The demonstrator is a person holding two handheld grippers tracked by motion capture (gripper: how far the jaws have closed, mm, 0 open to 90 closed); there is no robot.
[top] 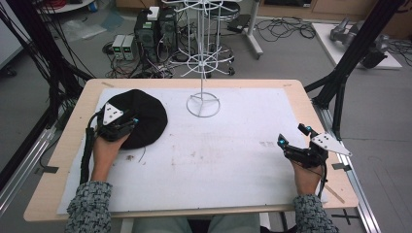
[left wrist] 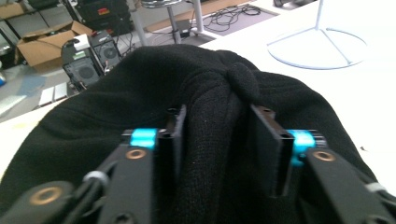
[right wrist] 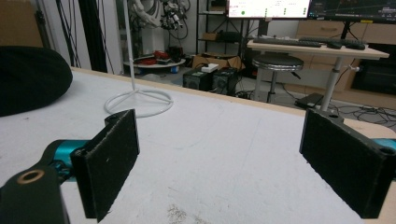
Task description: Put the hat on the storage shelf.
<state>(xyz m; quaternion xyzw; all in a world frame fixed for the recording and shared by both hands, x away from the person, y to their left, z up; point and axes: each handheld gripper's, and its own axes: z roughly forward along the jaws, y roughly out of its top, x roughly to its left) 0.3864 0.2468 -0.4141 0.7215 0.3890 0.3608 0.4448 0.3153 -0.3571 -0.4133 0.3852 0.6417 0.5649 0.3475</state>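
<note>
Plainly the work in hand is the grasp on the hat, judged from how the jaws sit; the light wooden table with its white sheet cover carries everything, and on it, toward ten o'clock from the centre, lies the round black knitted hat, slumped flat on the sheet near the left edge; at twelve o'clock, well apart from the hat, stands the white wire display rack with a ring base, its hooks bare as far as I can tell; the left gripper rests on the hat's seven-o'clock side, and in the left gripper view its jaws stand narrowed around a raised ridge of knit just below the crown button, pinching that fold between the pads; the right gripper hovers at four o'clock, well apart from hat and rack, its jaws spread wide with nothing between them, as the right gripper view confirms; the next move, I judge, calls for lifting the pinched fold clear of the sheet and carrying it toward the rack at twelve o'clock, with the right gripper coming across to steady the brim; a thin pinch of knit could slip.
</note>
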